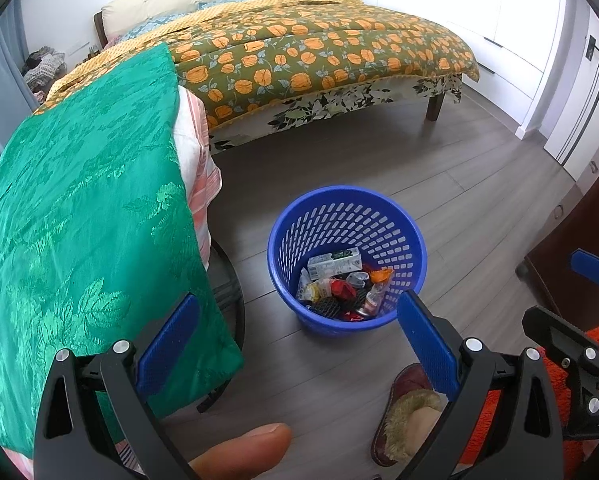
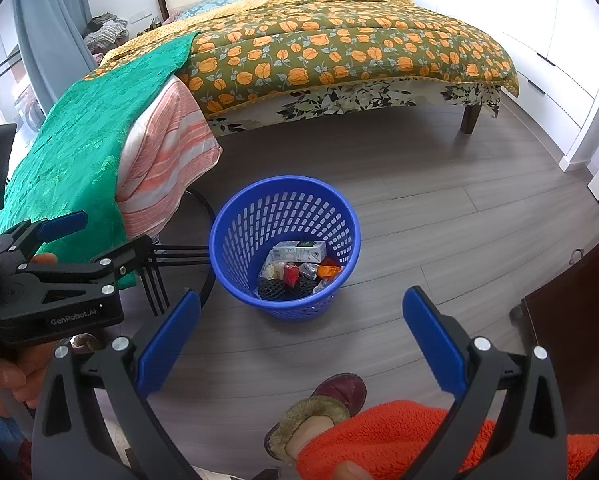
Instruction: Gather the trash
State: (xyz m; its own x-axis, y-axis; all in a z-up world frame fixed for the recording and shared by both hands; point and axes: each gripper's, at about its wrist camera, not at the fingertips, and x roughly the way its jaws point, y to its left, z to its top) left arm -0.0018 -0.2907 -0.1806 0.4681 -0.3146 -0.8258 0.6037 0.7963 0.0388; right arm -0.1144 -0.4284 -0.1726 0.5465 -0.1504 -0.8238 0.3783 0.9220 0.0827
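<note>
Trash (image 1: 341,282) lies in the blue basket (image 1: 283,236) standing on the wood floor (image 1: 439,184) near the bed (image 1: 319,52). Left gripper (image 1: 299,344) and right gripper (image 2: 299,336) both have jaws apart, holding nothing.

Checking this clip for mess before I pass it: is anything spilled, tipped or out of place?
Nothing stands out. The bin stands upright on the floor with the trash inside it, none around it. Both grippers, left and right, are open and empty.
</note>
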